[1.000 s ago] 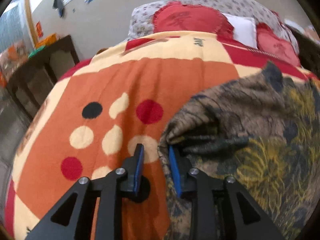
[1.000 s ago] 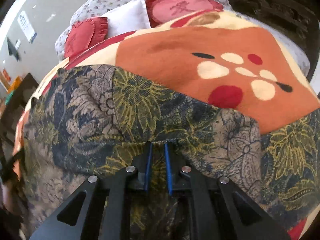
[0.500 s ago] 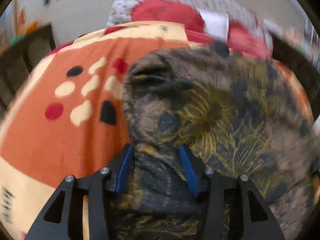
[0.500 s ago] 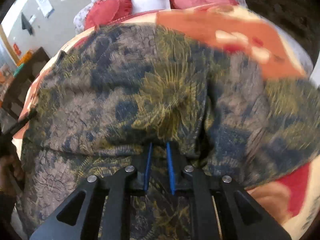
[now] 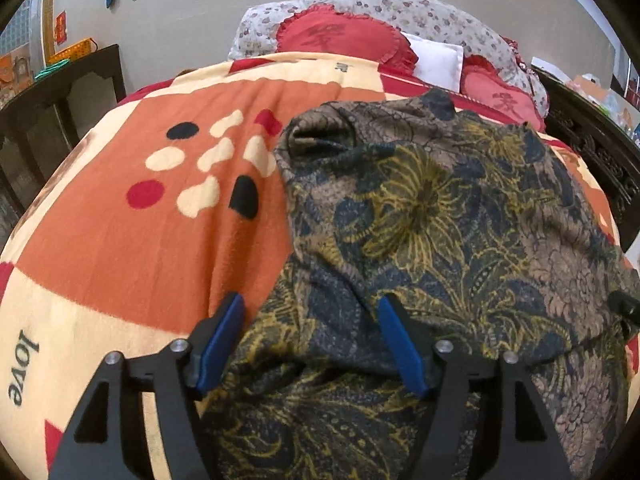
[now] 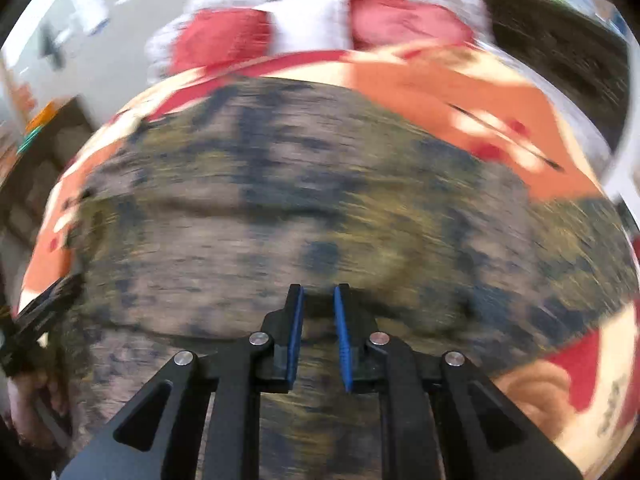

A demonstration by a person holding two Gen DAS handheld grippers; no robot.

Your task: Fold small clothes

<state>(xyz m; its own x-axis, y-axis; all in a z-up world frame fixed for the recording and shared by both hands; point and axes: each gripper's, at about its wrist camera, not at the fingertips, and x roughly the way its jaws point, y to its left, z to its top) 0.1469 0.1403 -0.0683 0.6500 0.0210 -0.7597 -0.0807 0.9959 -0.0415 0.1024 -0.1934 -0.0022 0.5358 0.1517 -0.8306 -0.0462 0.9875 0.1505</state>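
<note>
1. While its jaws are opening, the left gripper point(image 5: 310, 338) straddles the near edge of the dark floral-print garment point(image 5: 440, 220), blue pads clear of the cloth.
2. That garment lies folded on the orange spotted fleece blanket point(image 5: 140, 248).
3. Red frilled cushions point(image 5: 344, 36) sit far behind.
4. The right gripper point(image 6: 318, 336) is nearly pressed together; blur hides any pinch.
</note>
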